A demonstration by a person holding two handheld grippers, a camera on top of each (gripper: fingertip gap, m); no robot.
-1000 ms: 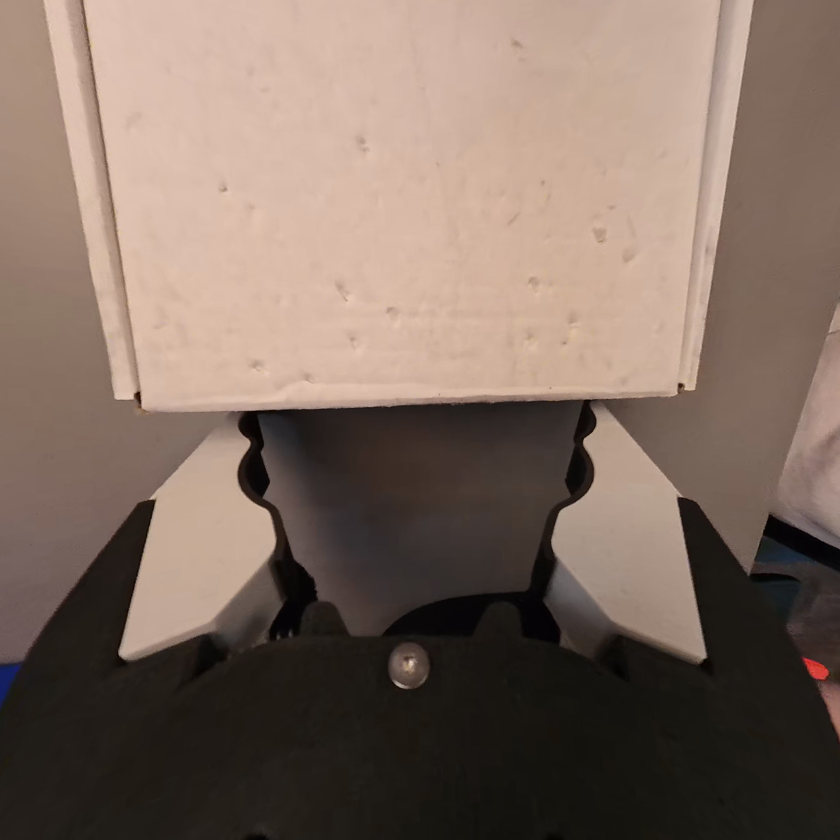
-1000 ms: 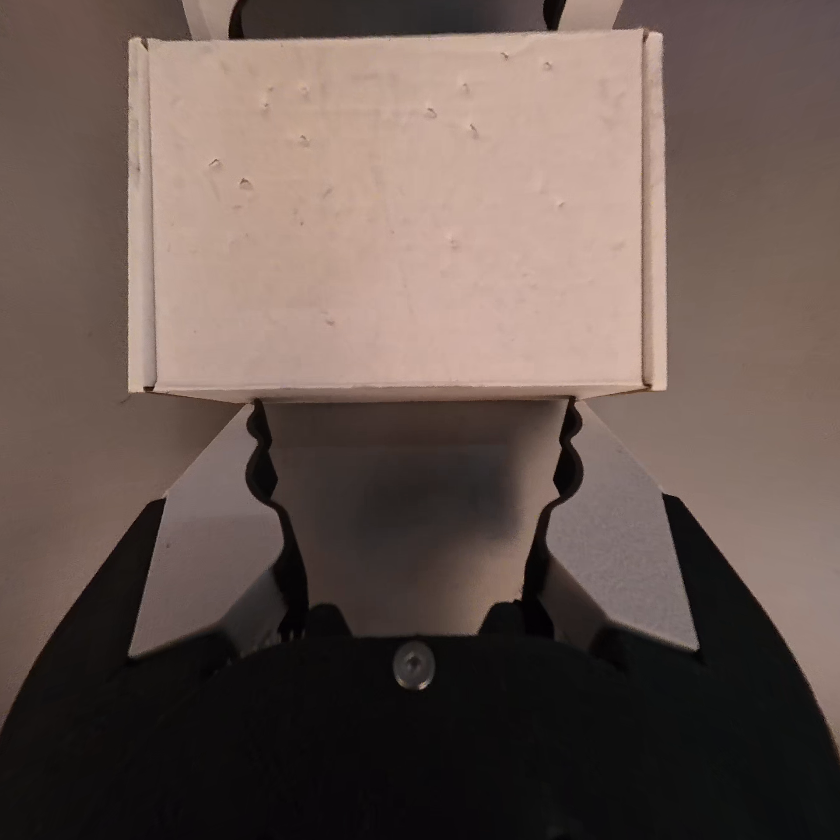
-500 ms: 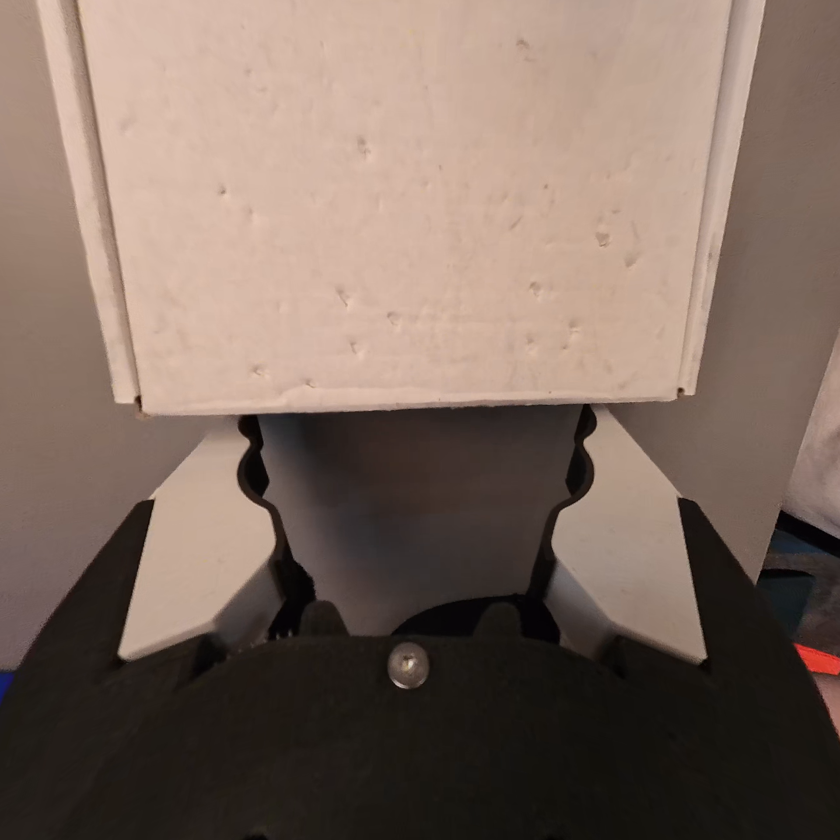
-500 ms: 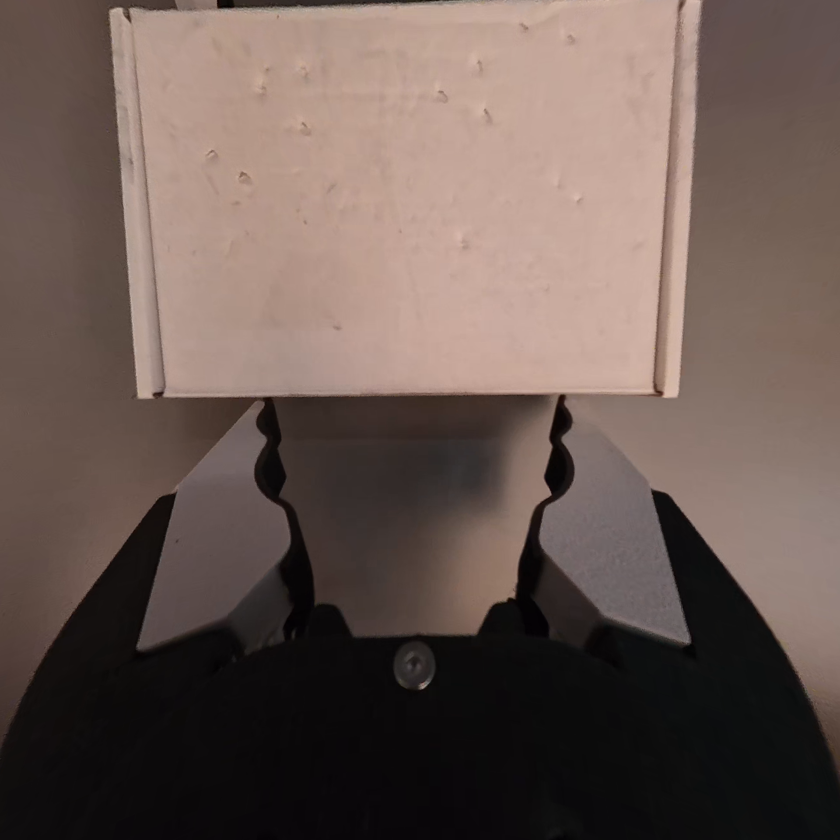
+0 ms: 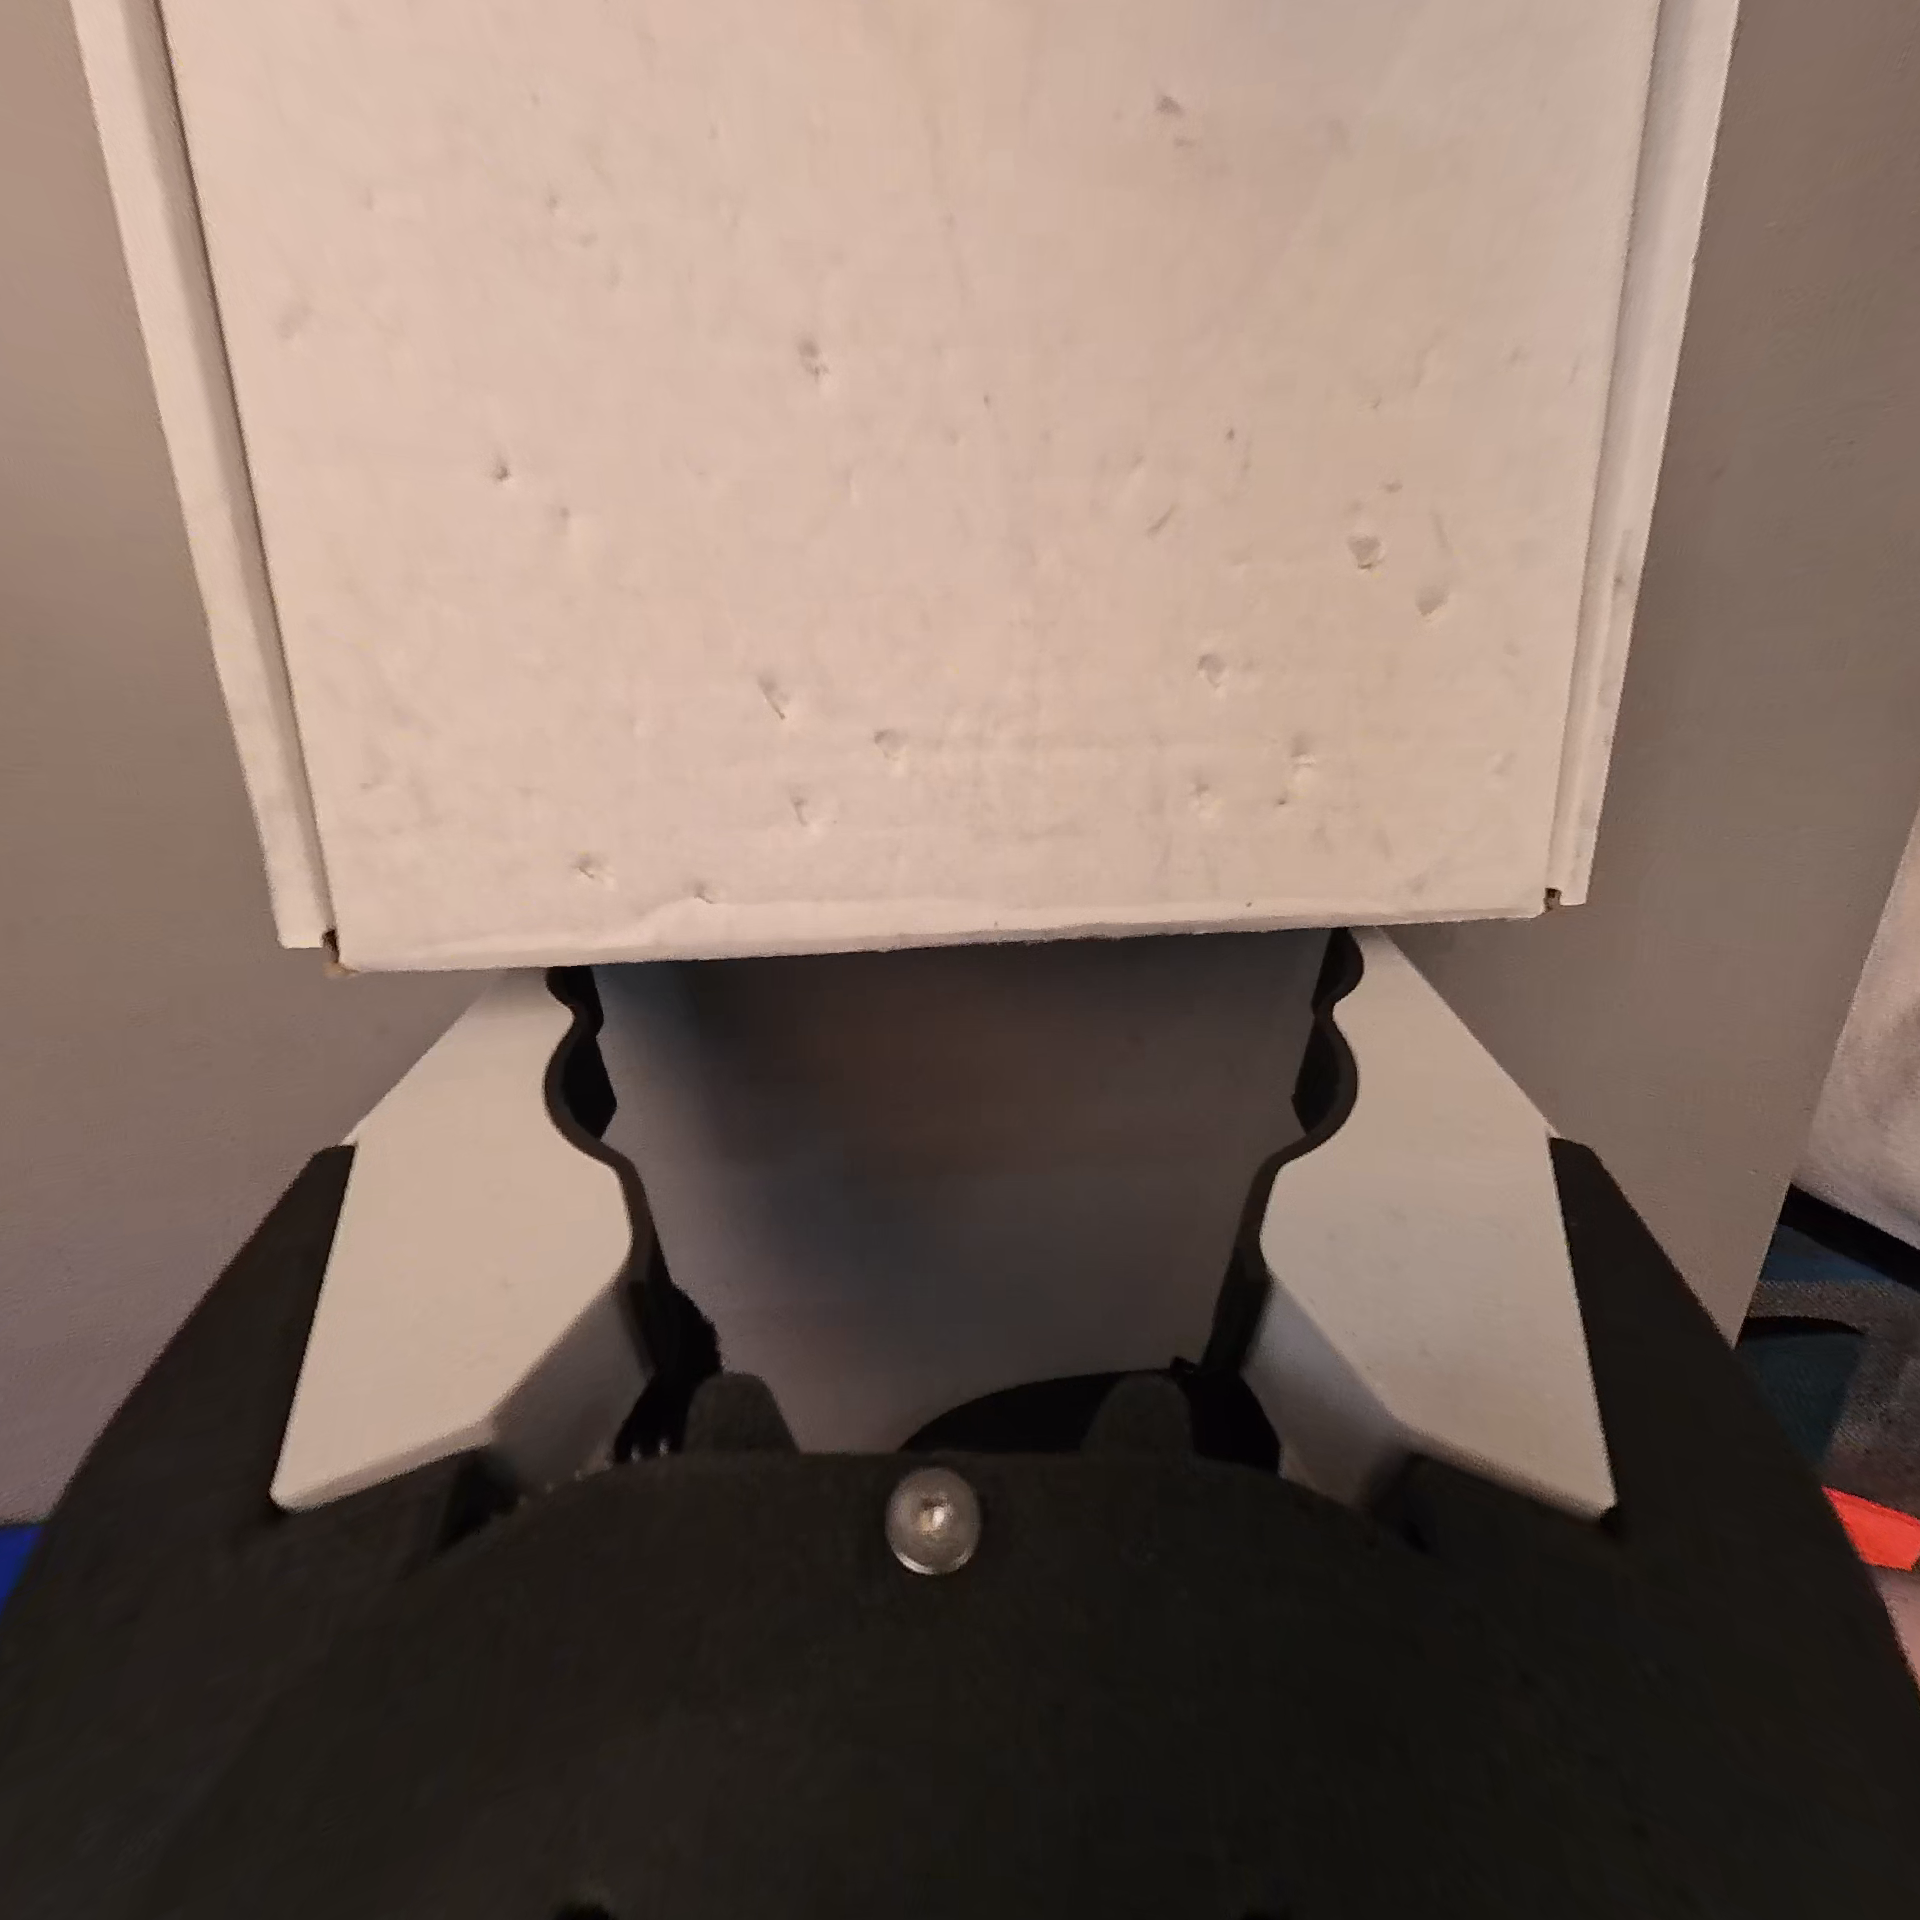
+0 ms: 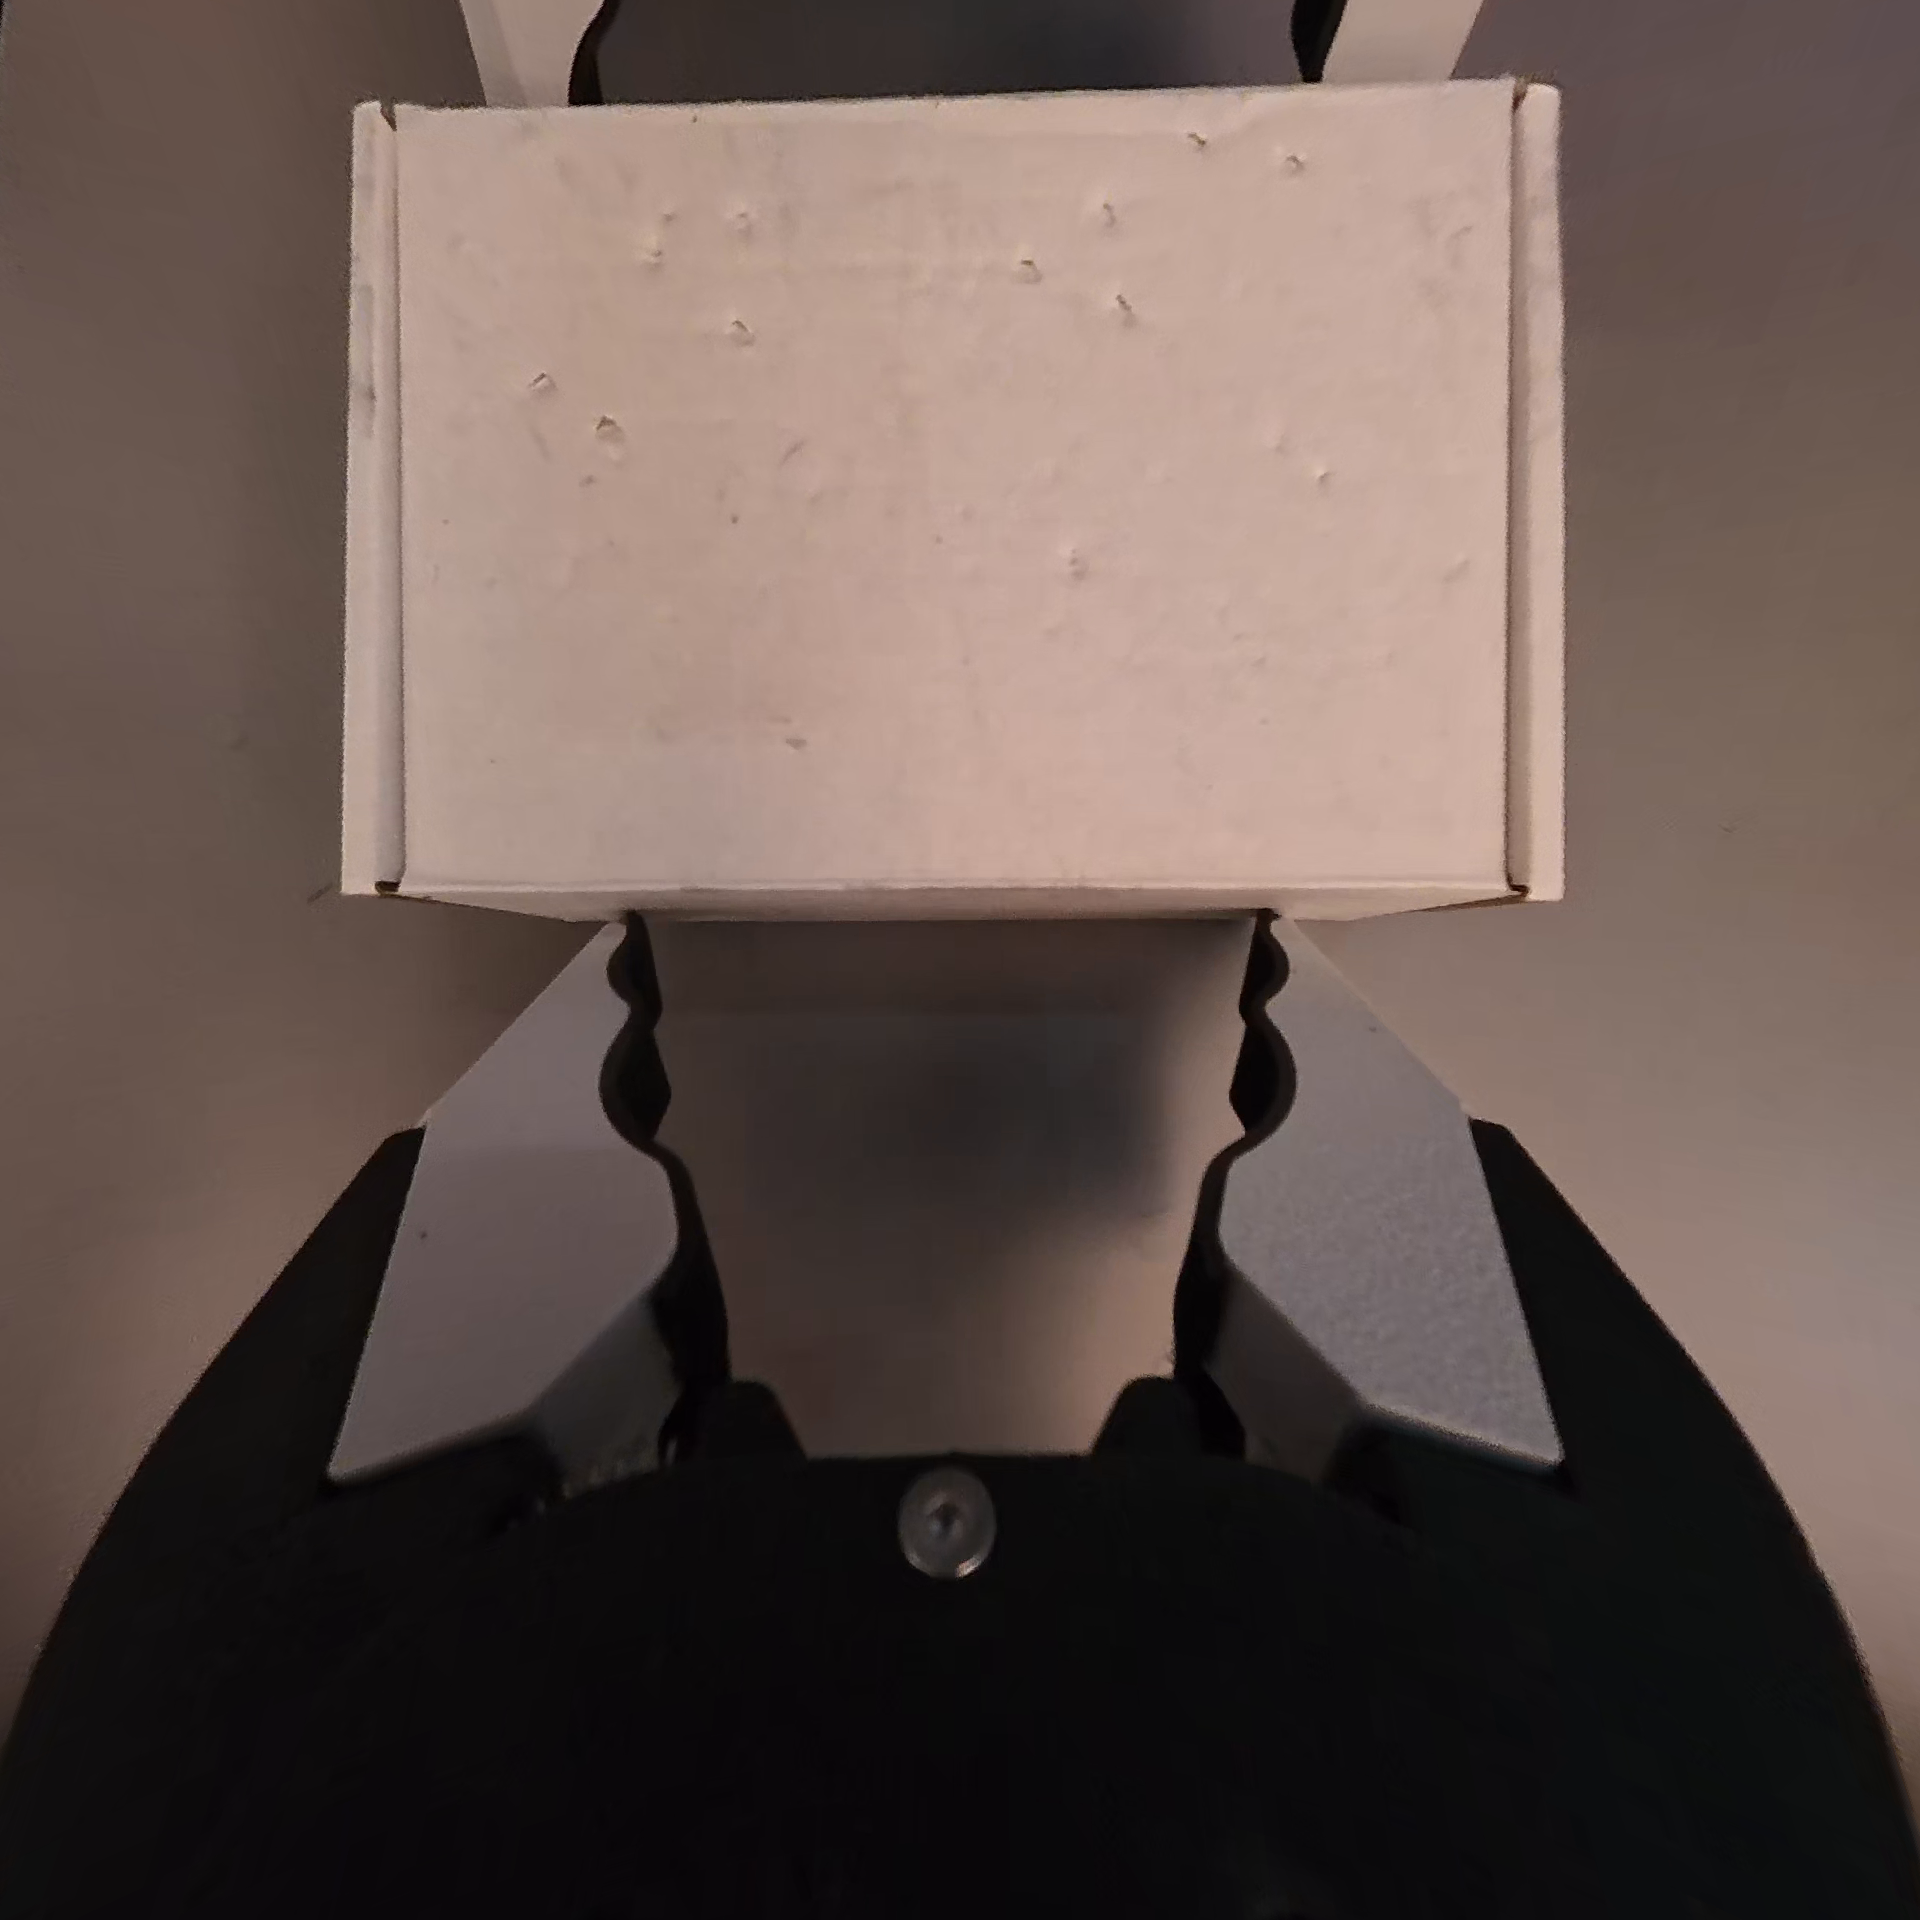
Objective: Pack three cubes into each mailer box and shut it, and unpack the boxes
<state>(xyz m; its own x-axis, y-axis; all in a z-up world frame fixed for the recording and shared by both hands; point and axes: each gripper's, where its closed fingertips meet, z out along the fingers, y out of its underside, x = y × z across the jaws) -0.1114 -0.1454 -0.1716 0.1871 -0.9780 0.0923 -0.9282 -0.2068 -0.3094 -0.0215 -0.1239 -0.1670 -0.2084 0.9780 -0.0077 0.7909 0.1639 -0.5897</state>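
A closed white mailer box [image 5: 935, 468] with a dented lid fills the upper half of the left wrist view. It also shows in the right wrist view [image 6: 951, 520]. My left gripper [image 5: 956, 956] is open, and its fingertips are hidden at the box's near edge. My right gripper [image 6: 951, 925] is open at the opposite edge, tips hidden the same way. The left gripper [image 6: 951, 62] shows beyond the box in the right wrist view. No cubes are visible.
The box lies on a plain grey table [image 5: 104, 831]. The table's edge runs down the right of the left wrist view, with a pale cloth [image 5: 1870, 1039] and a red-orange object [image 5: 1870, 1548] below it. A blue patch [image 5: 16, 1538] shows at the lower left.
In the right wrist view the box looked larger and hid the left gripper half a second ago; now it is smaller again and those fingers show. Both grippers stay open.
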